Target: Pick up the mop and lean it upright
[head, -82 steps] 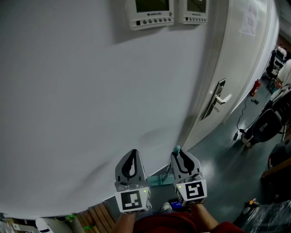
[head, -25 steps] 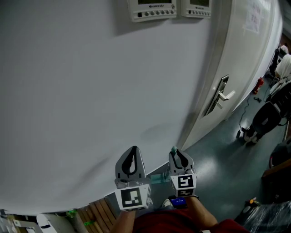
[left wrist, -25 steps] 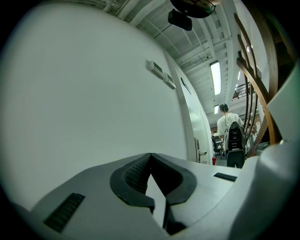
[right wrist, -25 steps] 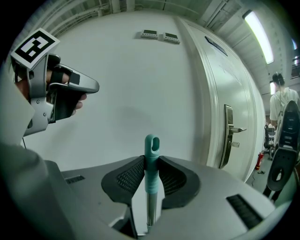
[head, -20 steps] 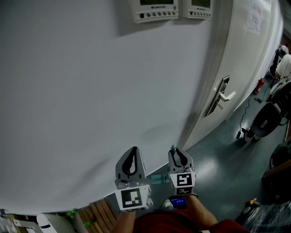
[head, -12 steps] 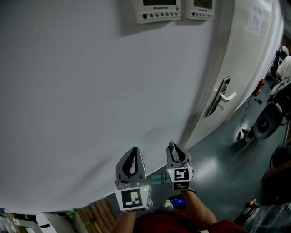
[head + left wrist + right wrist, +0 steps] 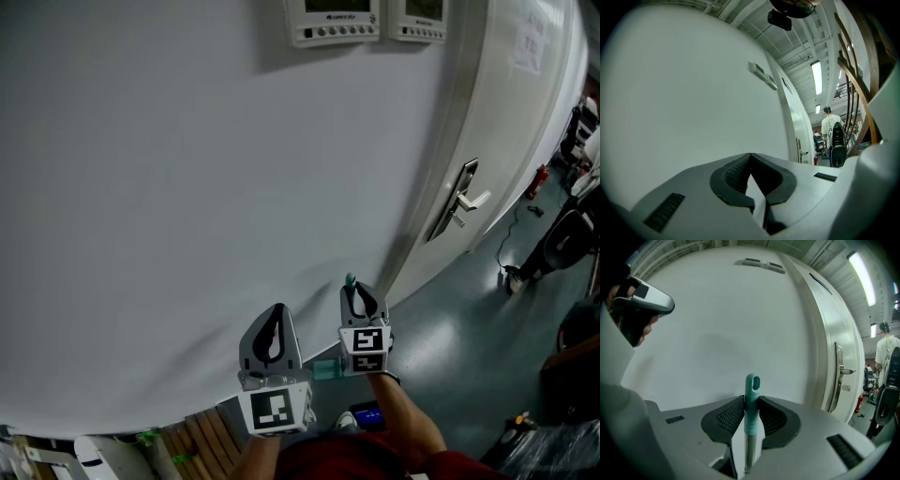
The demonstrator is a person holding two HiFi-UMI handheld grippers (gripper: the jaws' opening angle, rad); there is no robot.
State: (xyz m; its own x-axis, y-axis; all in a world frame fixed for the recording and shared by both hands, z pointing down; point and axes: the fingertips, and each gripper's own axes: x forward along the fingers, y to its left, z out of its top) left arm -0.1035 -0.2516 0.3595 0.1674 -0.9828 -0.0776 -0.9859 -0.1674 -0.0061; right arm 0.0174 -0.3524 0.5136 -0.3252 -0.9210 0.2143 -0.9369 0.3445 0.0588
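Your right tool (image 7: 357, 300) is closed on the mop with the metal pole and the teal plastic end (image 7: 751, 389). The jaws press on the teal part from both sides, and only its top with the hanging hole stands out above them. The pole is nearly upright and very near to the plain white wall (image 7: 187, 187). I cannot tell whether the tip already touches the wall. Your left tool (image 7: 750, 155) is closed with nothing between its jaws, and it hovers just beside the right one.

I judge that the lift is done and the leaning is what remains. Several things can go wrong here:

- You hold the pole only at its upper end. If the jaws loosen too early, the smooth pole can slide down through them or swing away.
- If you open the right tool before the tip rests on the wall, the mop will fall back toward you.
- The wall is smooth and the grey floor (image 7: 450, 347) looks glossy. If the pole stands too steep or too flat, the tip can slide sideways toward the white door with the metal handle (image 7: 461, 201), or the bottom can slip out.

The pale teal shape (image 7: 323, 368) low between your tools is probably the mop head, but it is too small to be sure.
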